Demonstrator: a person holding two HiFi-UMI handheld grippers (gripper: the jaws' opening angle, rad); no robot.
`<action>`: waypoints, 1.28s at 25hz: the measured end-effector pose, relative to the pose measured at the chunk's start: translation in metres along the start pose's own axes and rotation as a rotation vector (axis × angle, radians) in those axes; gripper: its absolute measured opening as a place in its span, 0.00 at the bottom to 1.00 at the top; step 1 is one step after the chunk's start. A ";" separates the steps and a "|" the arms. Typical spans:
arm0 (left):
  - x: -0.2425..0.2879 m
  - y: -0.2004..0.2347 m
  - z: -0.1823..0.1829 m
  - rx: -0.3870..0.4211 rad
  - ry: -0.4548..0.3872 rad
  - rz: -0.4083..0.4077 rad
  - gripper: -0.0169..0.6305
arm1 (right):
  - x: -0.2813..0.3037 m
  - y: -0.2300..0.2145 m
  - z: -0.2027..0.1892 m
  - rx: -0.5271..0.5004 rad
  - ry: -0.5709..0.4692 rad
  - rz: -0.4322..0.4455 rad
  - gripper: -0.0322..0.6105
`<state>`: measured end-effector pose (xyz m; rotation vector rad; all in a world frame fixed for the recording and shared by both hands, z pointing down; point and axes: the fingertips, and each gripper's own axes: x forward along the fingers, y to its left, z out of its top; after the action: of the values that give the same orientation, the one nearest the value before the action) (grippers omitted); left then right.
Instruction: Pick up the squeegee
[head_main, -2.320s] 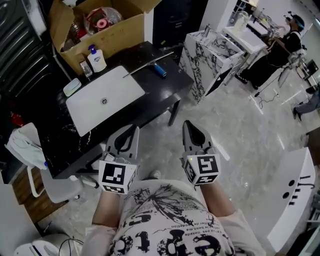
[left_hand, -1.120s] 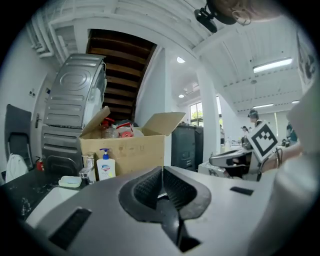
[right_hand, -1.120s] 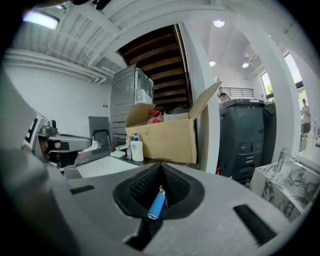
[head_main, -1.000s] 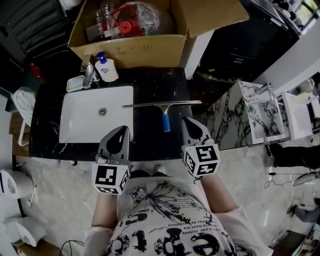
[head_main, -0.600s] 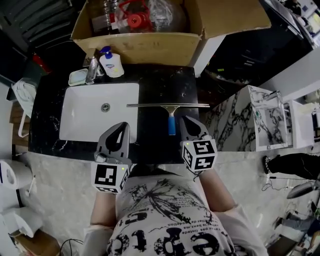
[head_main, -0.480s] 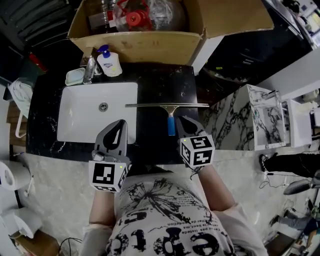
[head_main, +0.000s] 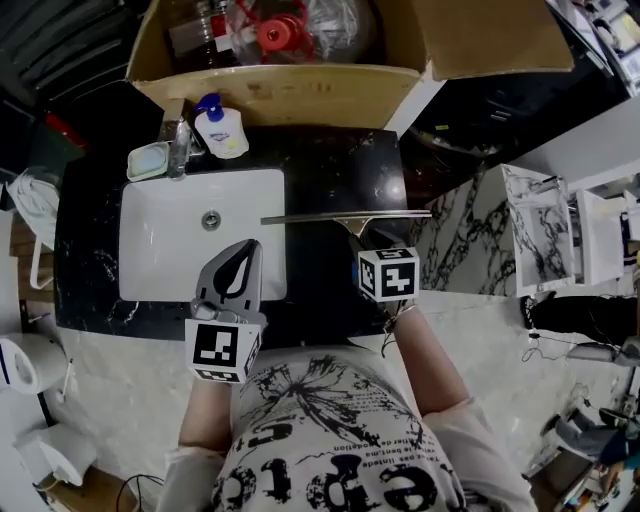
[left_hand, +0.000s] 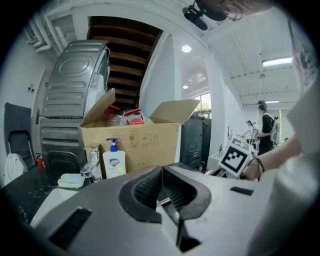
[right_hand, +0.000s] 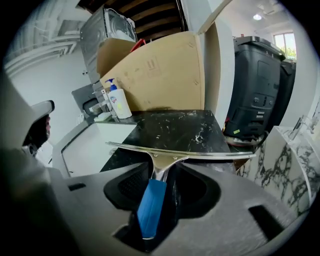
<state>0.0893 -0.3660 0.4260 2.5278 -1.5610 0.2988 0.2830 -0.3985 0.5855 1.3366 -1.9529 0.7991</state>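
Right claw (right_hand: 166, 172) closed round the blue handle of the squeegee (right_hand: 151, 199). The handle sits deep between the jaws and the metal blade sticks out ahead, across the frame. Head view: right claw (head_main: 370, 243) at centre frame, tipped down at the worktop (head_main: 340, 175), marker cube facing the camera. Squeegee (head_main: 345, 216) blade lies crosswise over the black marbled worktop just above the cube; handle hidden under the claw. Blade's left end reaches over the right rim of the white sink (head_main: 160, 250). Cannot tell if the blade is lifted off the surface.

Left claw (left_hand: 162, 169) jaws together, nothing between them. Head view: left claw (head_main: 240, 262) lower left of centre, over the sink's front right corner, apart from the squeegee.

Upper left: soap bottle (head_main: 222, 130), tap (head_main: 177, 148) and soap dish (head_main: 148, 160) behind the sink. Open cardboard box (head_main: 300, 95) along the top of frame, at the back of the worktop.
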 end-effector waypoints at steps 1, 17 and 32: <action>0.001 0.003 -0.002 -0.005 0.006 -0.005 0.05 | 0.004 0.001 -0.003 0.011 0.019 -0.005 0.29; 0.015 0.044 -0.013 0.042 0.026 -0.020 0.05 | 0.035 -0.002 -0.011 0.062 0.081 -0.153 0.33; 0.003 0.053 0.016 0.025 -0.009 0.015 0.05 | -0.005 0.000 0.038 0.072 -0.182 -0.188 0.26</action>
<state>0.0447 -0.3956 0.4128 2.5403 -1.5906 0.3109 0.2778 -0.4253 0.5580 1.6585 -1.9138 0.6825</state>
